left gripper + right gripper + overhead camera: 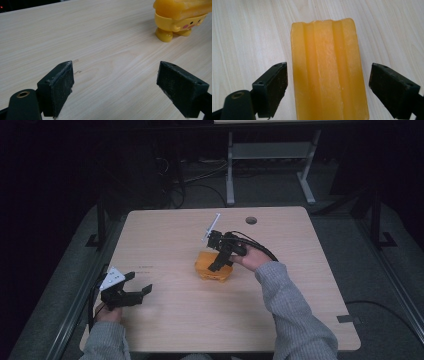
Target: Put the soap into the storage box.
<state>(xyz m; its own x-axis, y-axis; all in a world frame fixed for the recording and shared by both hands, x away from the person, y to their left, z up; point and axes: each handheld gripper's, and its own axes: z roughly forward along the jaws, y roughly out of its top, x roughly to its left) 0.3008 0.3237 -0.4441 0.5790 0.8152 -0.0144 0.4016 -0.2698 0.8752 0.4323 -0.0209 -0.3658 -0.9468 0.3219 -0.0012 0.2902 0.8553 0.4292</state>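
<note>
Two grippers are on my list, each held in a hand over a pale wooden table. Item one, the left gripper: I see it in the high view low at about 8 o'clock on the tabletop, near the left edge, with a white plate on top and the person's grey sleeve coming up behind it. Its jaws stand wide apart with only bare wood between them, as the left gripper view confirms. Item two, the right gripper: in the high view it sits just past the table's centre, tilted downward over the yellow toy, with a thin white rod sticking up from it toward 12 o'clock and a black cable looping off toward 3 o'clock. Its jaws are spread, one on each side of the toy's ridged top; in the right gripper view I see a gap between each black pad and the yellow surface, so nothing is clamped. Item three, the yellow toy: it stands on the table near the centre, well apart from the left gripper. In the left gripper view it appears at about 1 o'clock, showing stubby feet, a small face with pink cheeks, and a flat ribbed slab on top. Item four, a small round hole in the tabletop near the far edge, at about 1 o'clock.
</note>
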